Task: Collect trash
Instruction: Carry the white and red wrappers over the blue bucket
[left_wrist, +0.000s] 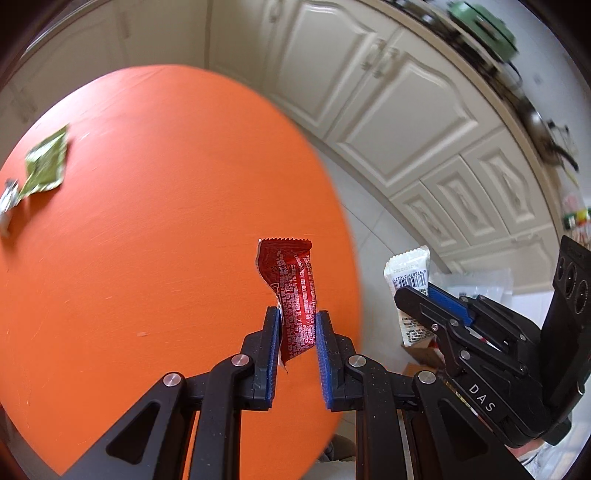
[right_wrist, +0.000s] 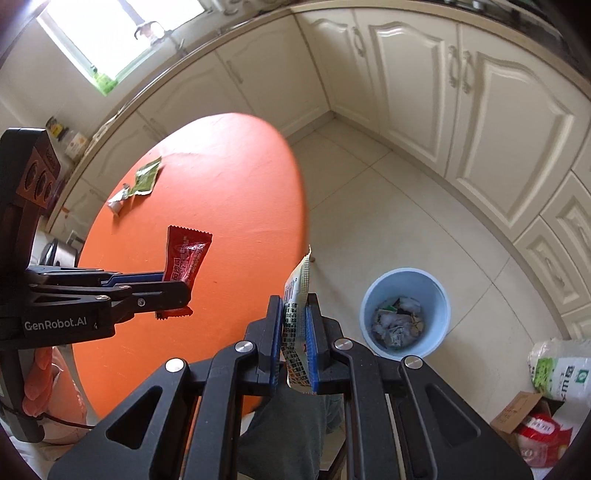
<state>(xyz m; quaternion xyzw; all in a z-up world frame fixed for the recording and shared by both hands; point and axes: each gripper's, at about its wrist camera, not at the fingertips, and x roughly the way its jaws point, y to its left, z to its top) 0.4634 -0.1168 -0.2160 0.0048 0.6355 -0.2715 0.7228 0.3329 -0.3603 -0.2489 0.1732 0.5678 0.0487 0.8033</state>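
Observation:
My left gripper (left_wrist: 297, 314) is shut on a crumpled red wrapper (left_wrist: 295, 284), held above the near edge of the round orange table (left_wrist: 147, 221). From the right wrist view the left gripper (right_wrist: 184, 290) and its red wrapper (right_wrist: 186, 254) hang over the table (right_wrist: 229, 177). My right gripper (right_wrist: 294, 299) is shut on a white printed wrapper (right_wrist: 297, 284), just off the table's rim. The left view shows the right gripper (left_wrist: 412, 295) and its white wrapper (left_wrist: 406, 267) too. A blue bin (right_wrist: 406, 282) holding trash stands on the floor to the right. A green wrapper (right_wrist: 146, 177) and a silver wrapper (right_wrist: 117, 201) lie on the table's far side.
Cream cabinets (right_wrist: 498, 129) line the walls around a pale tiled floor (right_wrist: 369, 206). A white sack (right_wrist: 565, 373) and a cardboard box (right_wrist: 517, 410) with a red bag sit at the lower right. A hand in an orange glove (right_wrist: 37, 384) holds the left tool. A trouser leg (right_wrist: 288, 424) is below.

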